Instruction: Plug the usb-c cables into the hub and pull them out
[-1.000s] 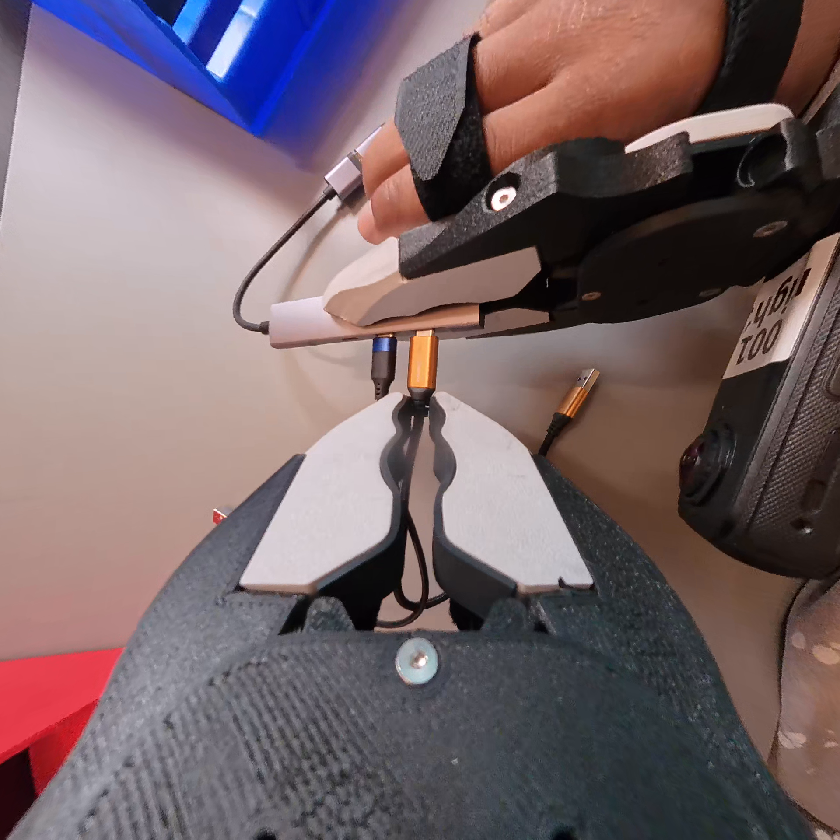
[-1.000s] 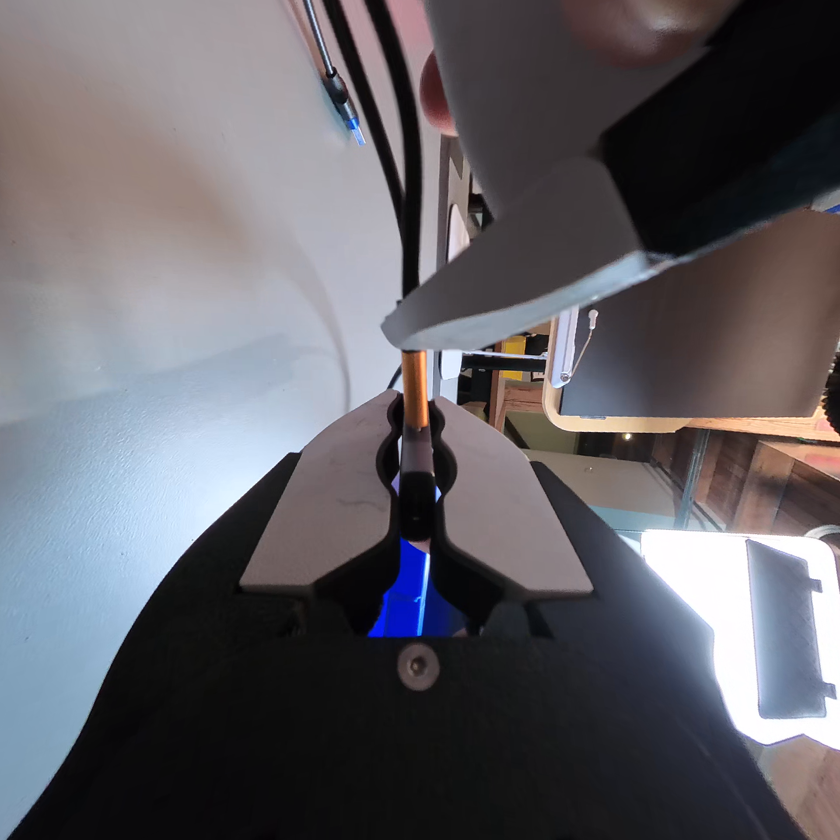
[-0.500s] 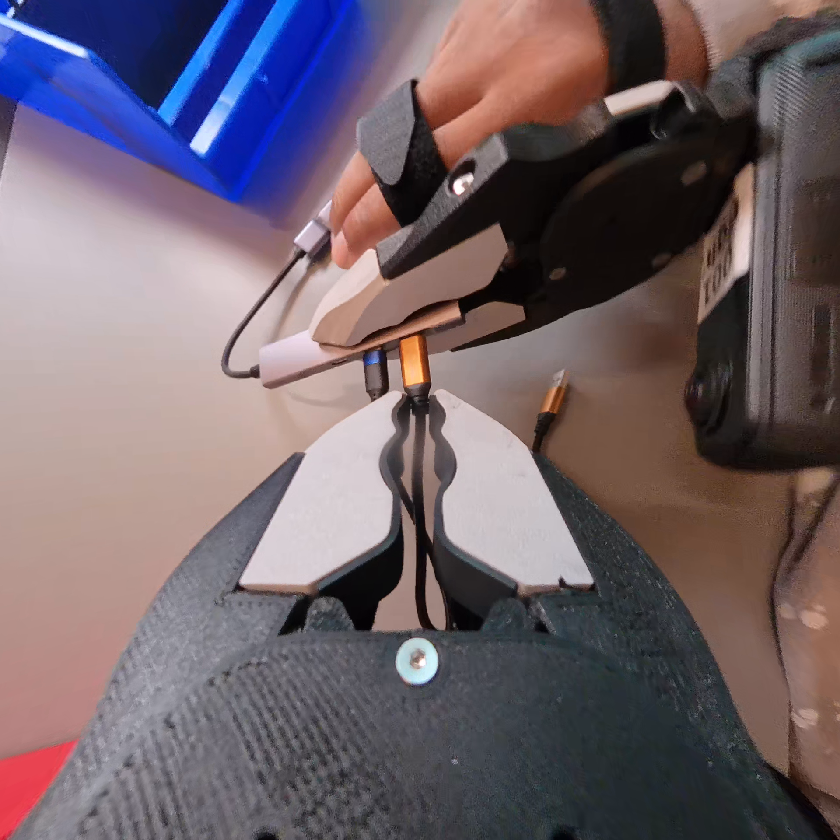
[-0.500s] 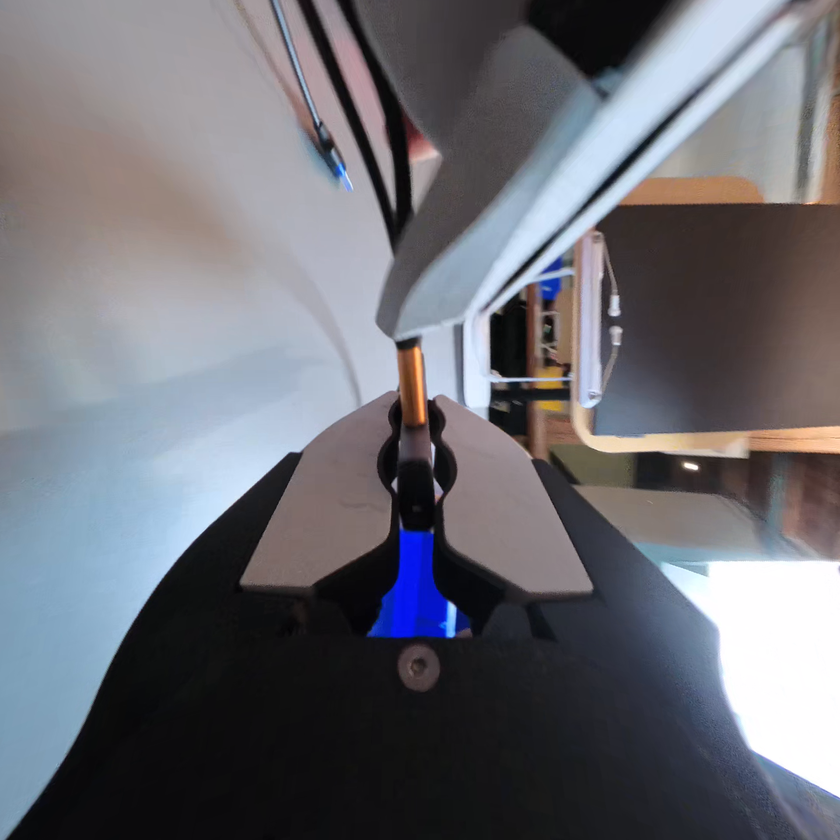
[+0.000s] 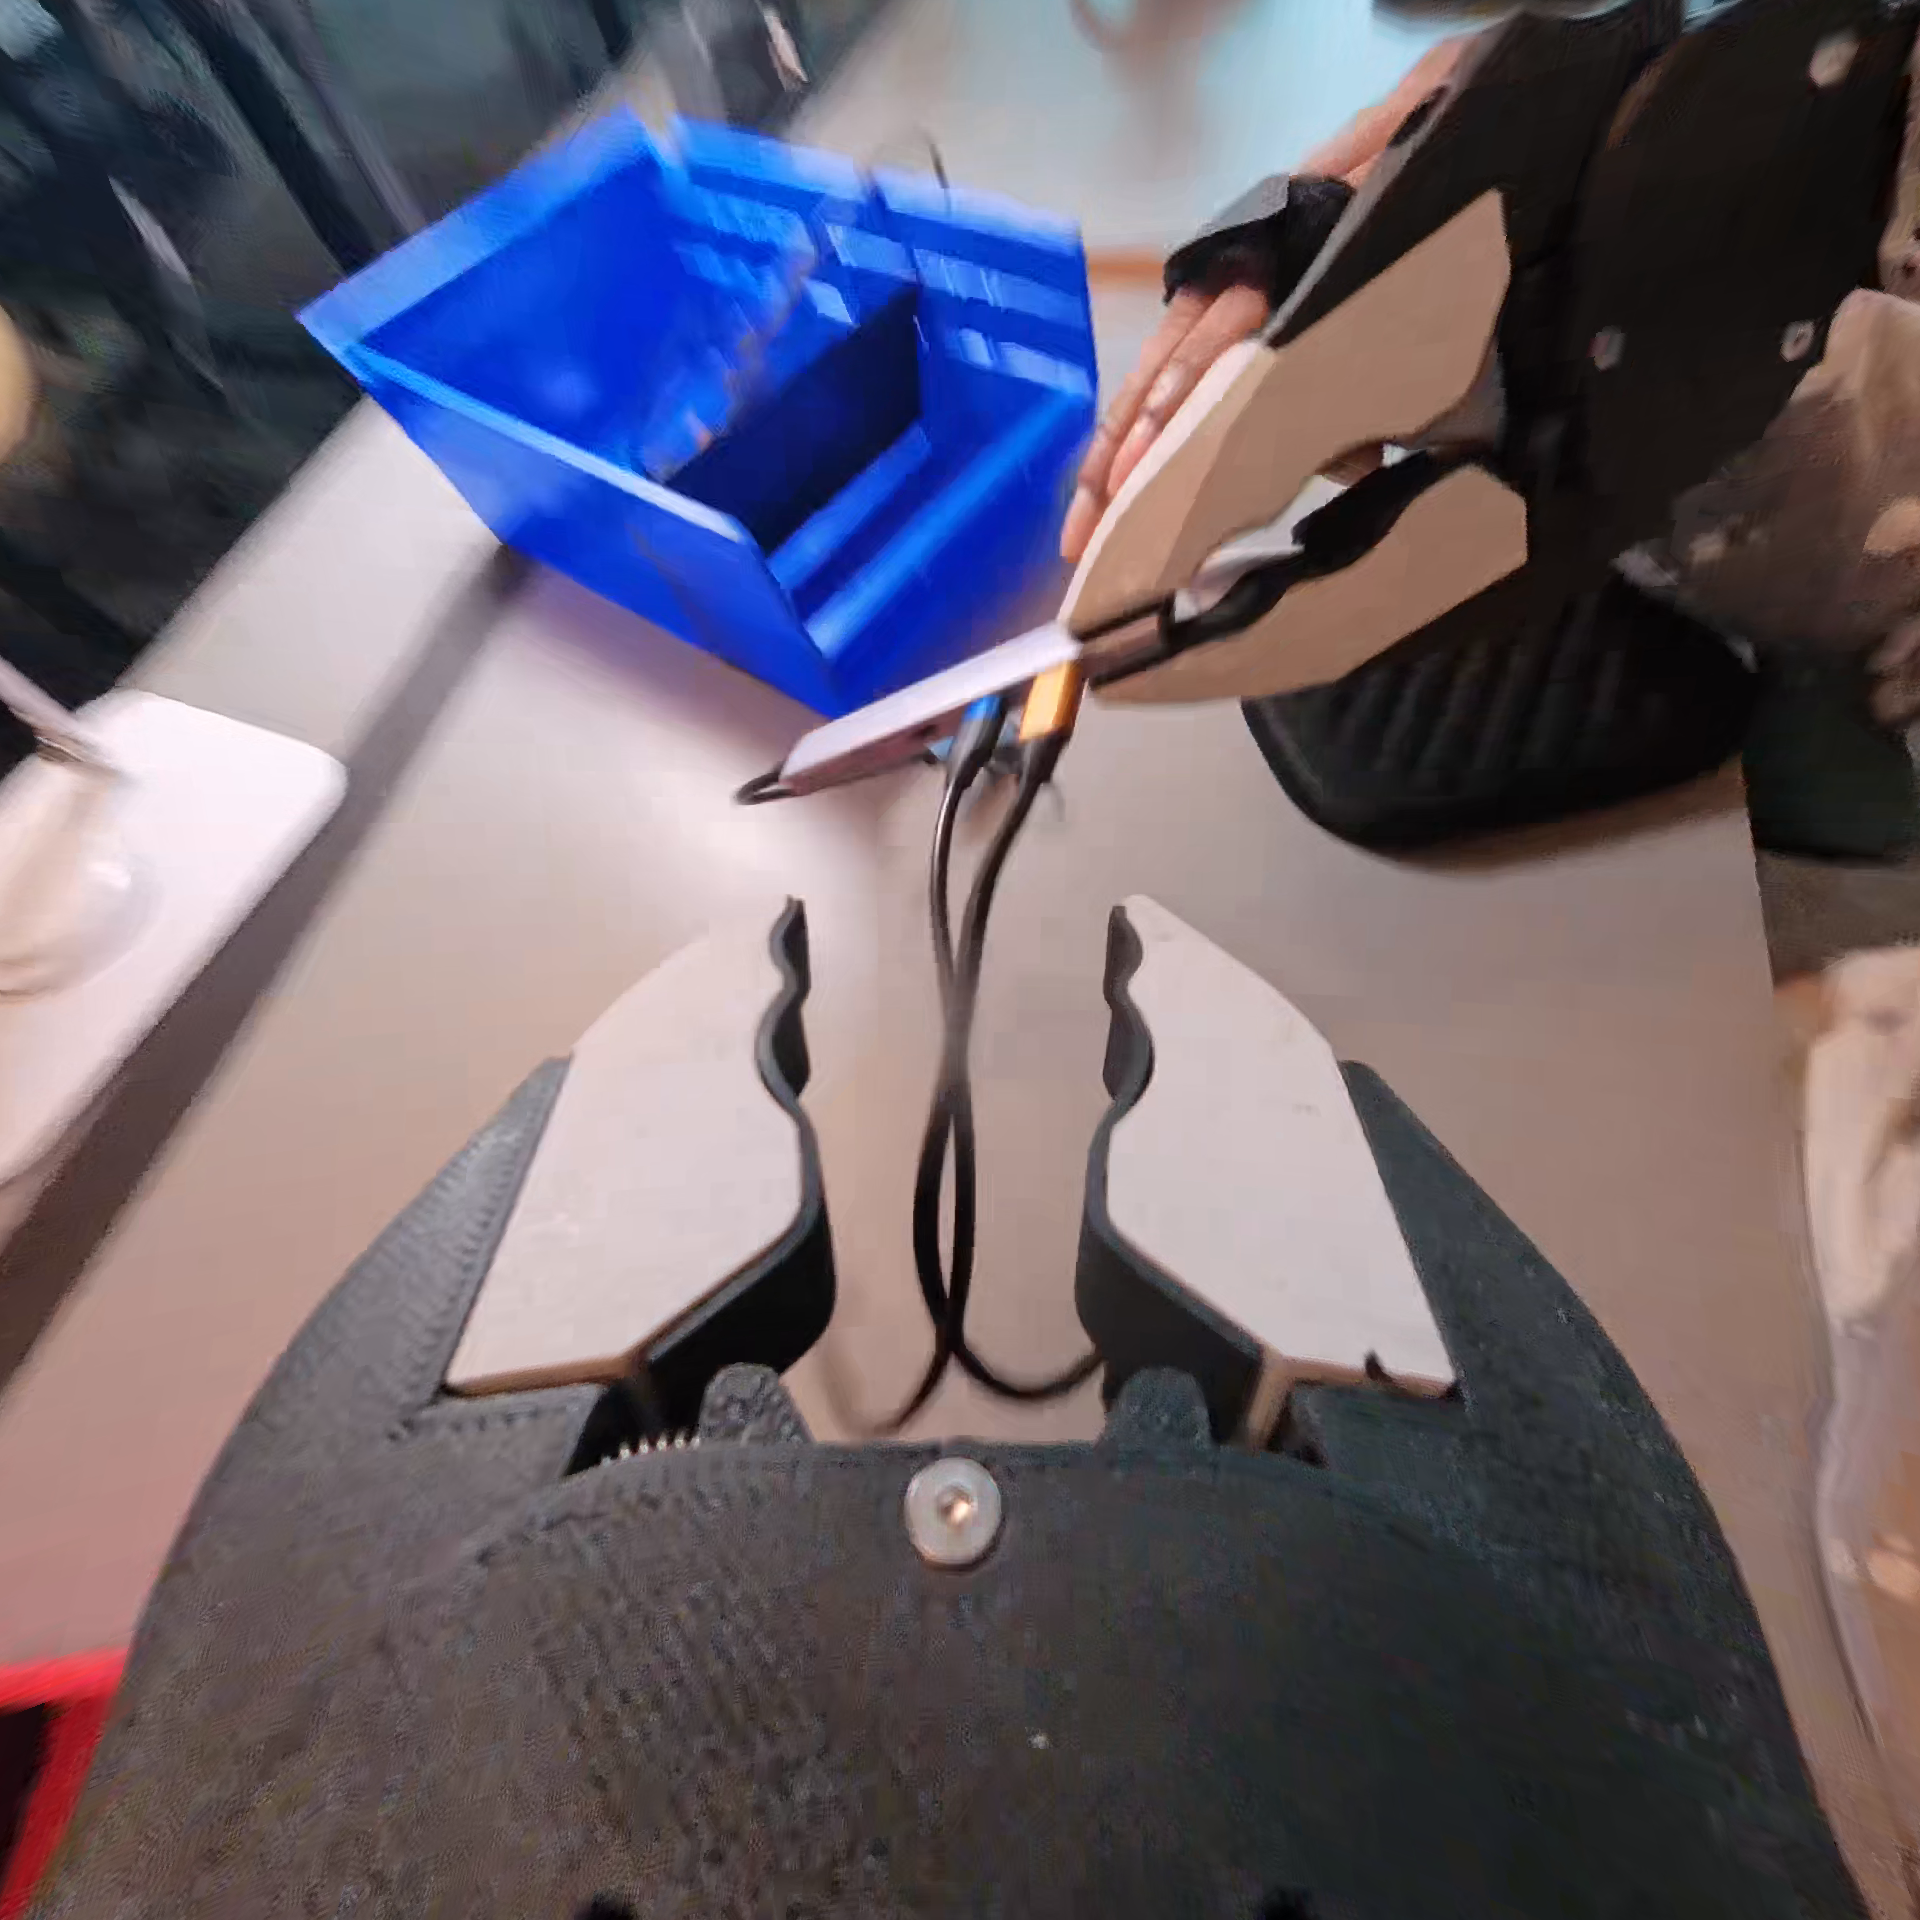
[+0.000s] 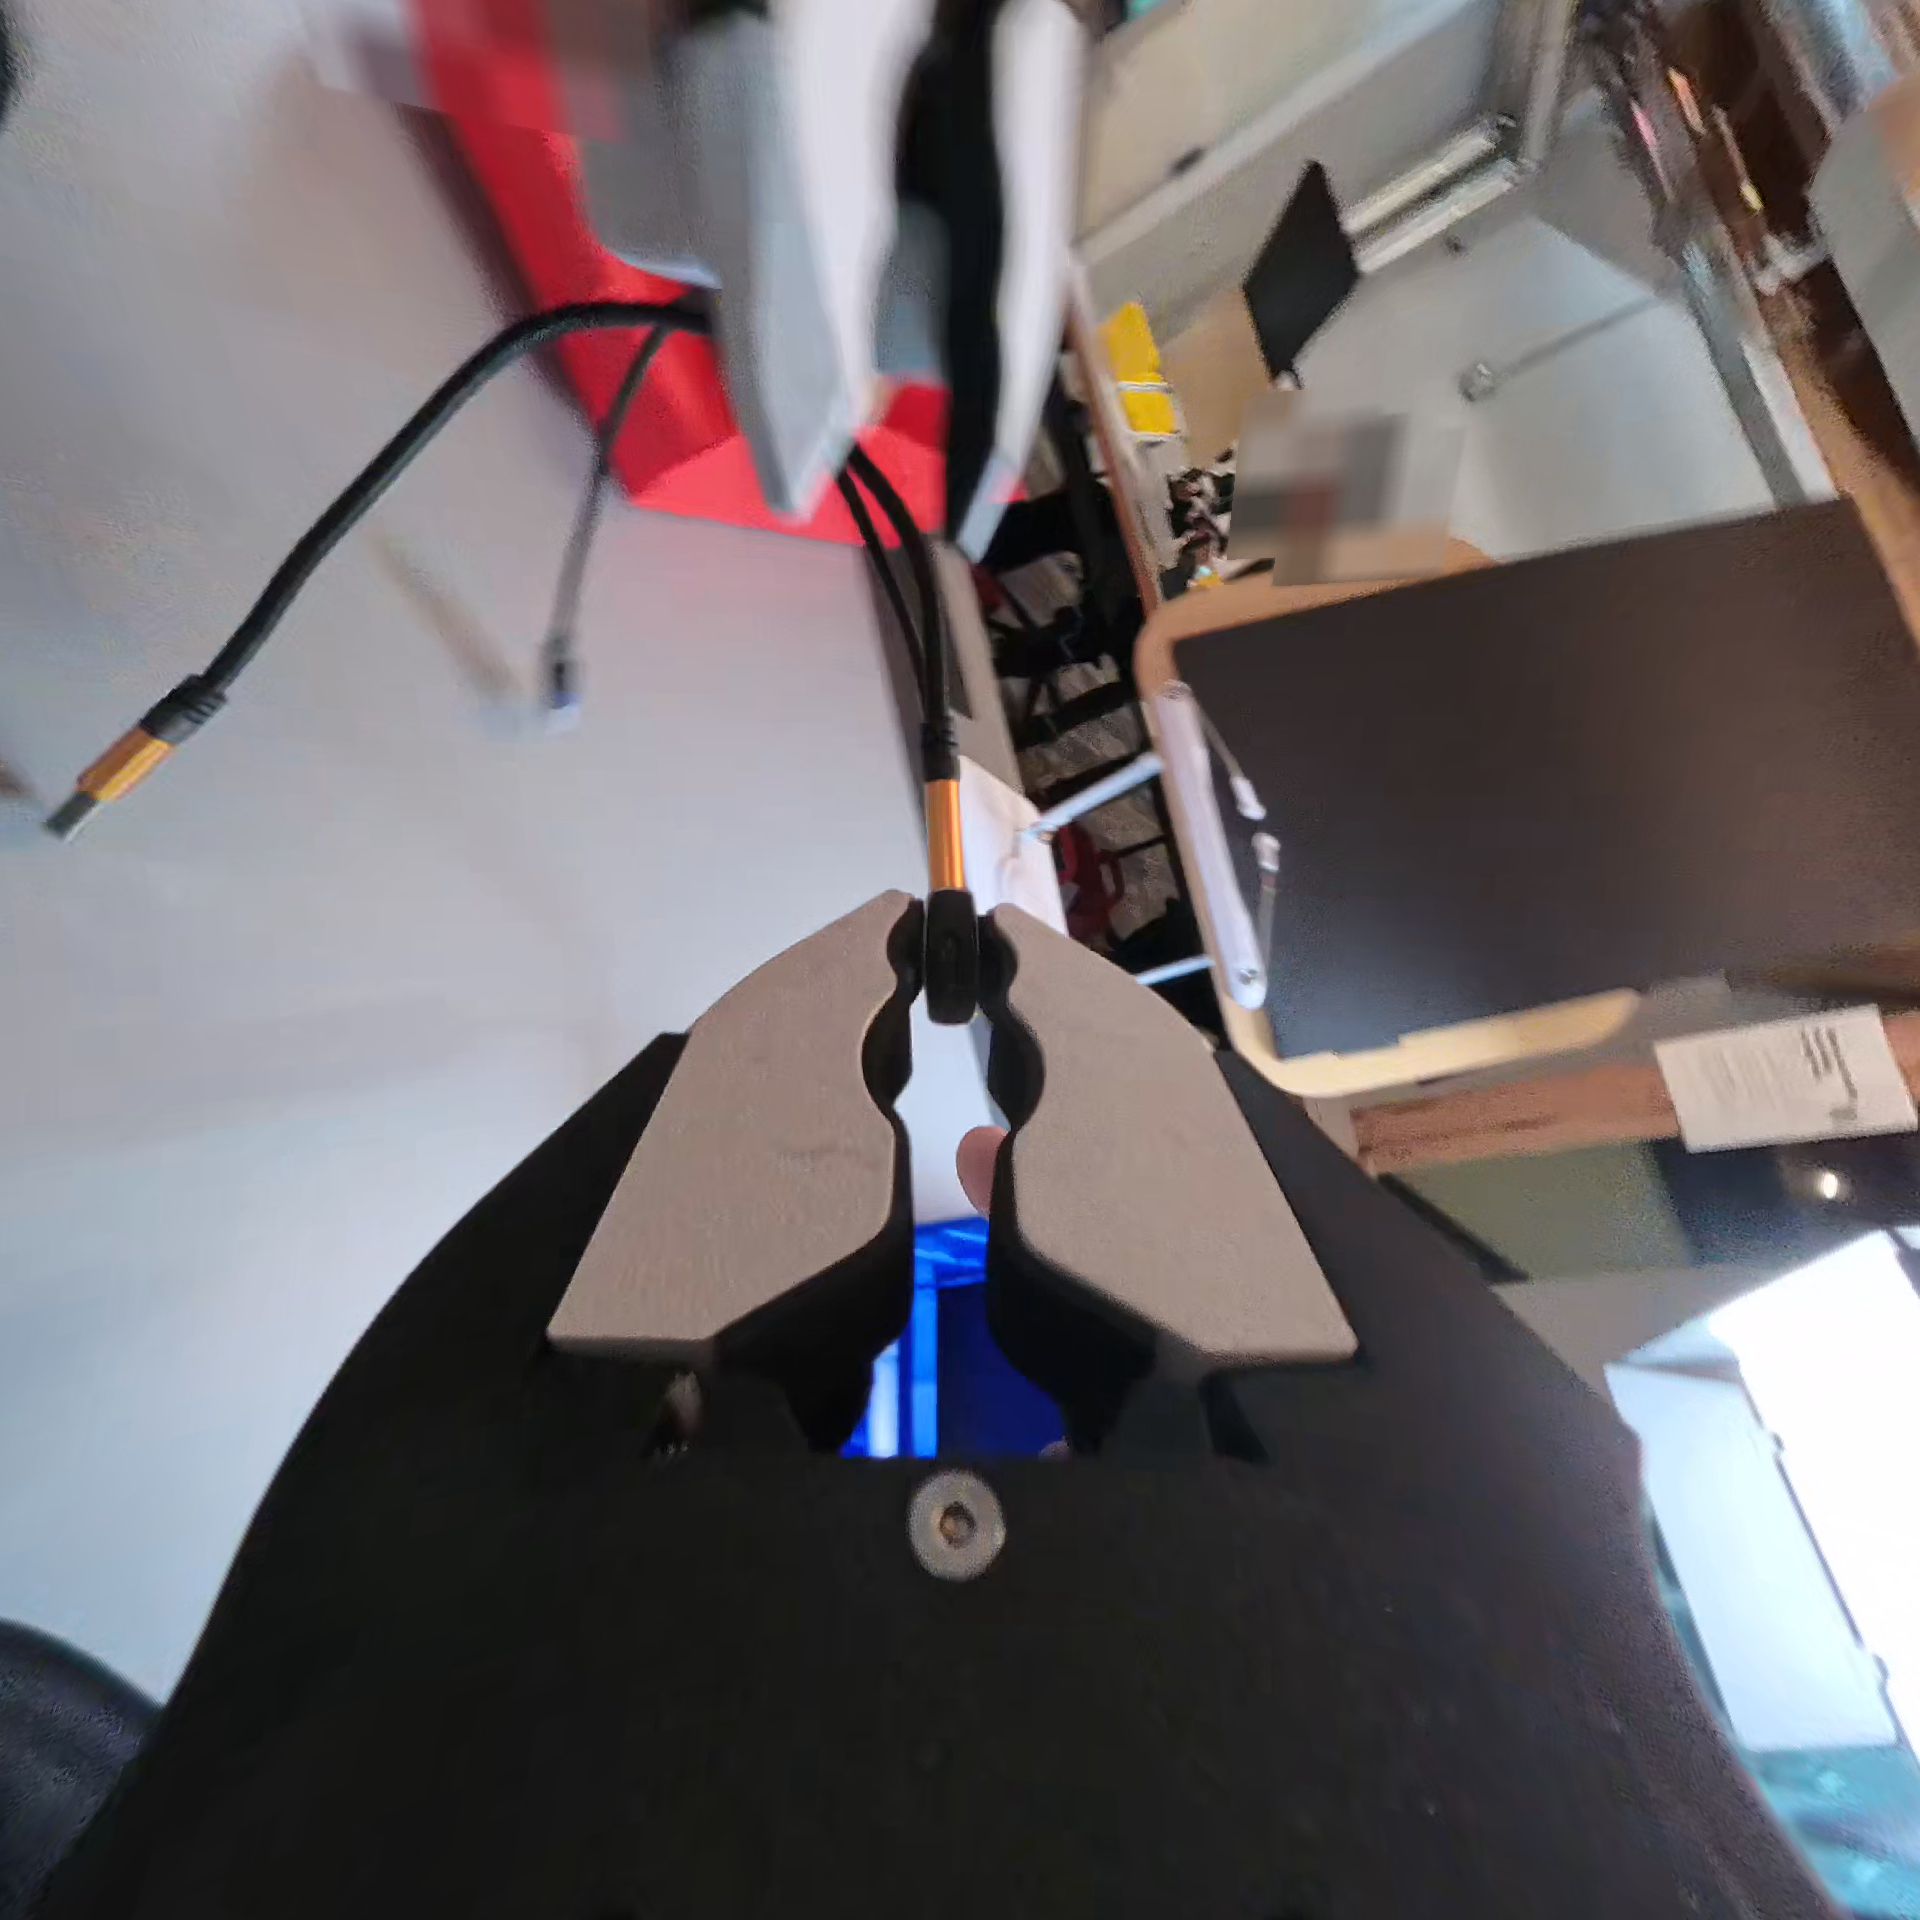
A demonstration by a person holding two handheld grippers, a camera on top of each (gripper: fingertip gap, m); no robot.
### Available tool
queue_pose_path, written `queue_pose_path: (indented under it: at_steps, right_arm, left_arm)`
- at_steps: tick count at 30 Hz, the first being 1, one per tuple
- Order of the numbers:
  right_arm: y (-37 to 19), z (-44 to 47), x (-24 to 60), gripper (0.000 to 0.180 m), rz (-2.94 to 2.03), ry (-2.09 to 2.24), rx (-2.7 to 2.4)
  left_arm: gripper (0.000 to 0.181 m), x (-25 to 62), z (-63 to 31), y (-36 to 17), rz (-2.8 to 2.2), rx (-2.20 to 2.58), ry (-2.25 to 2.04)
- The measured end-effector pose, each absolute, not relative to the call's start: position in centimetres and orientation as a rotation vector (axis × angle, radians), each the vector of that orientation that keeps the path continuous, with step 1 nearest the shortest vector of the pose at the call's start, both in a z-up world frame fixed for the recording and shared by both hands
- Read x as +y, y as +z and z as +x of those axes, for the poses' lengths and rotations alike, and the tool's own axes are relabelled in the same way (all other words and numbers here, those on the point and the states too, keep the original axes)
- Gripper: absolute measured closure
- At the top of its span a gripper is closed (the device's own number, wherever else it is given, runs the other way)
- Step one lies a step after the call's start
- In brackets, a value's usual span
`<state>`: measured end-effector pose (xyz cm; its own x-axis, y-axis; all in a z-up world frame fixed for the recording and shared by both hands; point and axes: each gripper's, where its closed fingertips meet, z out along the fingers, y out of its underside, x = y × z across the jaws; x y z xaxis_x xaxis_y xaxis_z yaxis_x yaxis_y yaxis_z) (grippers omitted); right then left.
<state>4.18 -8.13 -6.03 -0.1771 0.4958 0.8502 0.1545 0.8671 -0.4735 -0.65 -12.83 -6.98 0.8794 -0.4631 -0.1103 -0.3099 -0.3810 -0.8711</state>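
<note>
- Grey table is carrying a blue bin behind the hub.
- Right gripper is clamping the hub; both plugs are sitting in it.
- Left gripper is gaping, empty, cables running between its fingers.
- Next is likely pulling: closing on a plug.

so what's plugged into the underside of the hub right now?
Two cables hang from the hub: an orange-collared plug and a dark plug beside it. The right gripper covers the hub's far end.

Grey table carries blue bin at far side, white flat object at left edge, red object at near-left corner; loose orange-tipped cable end lies on top.
</note>
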Motion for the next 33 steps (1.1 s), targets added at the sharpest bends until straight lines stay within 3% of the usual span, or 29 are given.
queue_pose_path:
  at_steps: [1, 6, 9, 13, 24, 33]
  right_arm:
    - [-3.9, 4.6, -6.8, 0.170, -0.542, 0.348, -1.713]
    - [5.9, 6.6, 2.2, 0.170, -0.774, 0.341, -1.603]
    - [9.9, 7.1, 7.5, 0.171, -0.844, 0.271, -1.521]
    - [11.1, 6.8, 14.4, 0.171, -0.949, 0.173, -1.431]
    - [3.1, 2.8, 23.4, 0.170, -1.238, 0.236, -1.429]
    - [-10.3, 2.6, 23.2, 0.170, -1.494, 0.026, -1.861]
  left_arm:
    - [0.129, -13.2, -1.5, -5.2, -1.933, 0.522, -0.164]
    - [0.133, -15.6, -5.8, -1.8, -1.803, 0.362, -0.069]
    - [0.135, -16.9, -7.3, -3.8, -1.811, 0.321, -0.038]
    - [0.134, -18.6, -8.5, -7.8, -1.860, 0.269, -0.077]
    - [0.135, -21.2, -9.6, -12.9, -1.944, 0.233, -0.071]
    - [0.135, -21.3, -10.1, -13.4, -1.950, 0.225, -0.035]
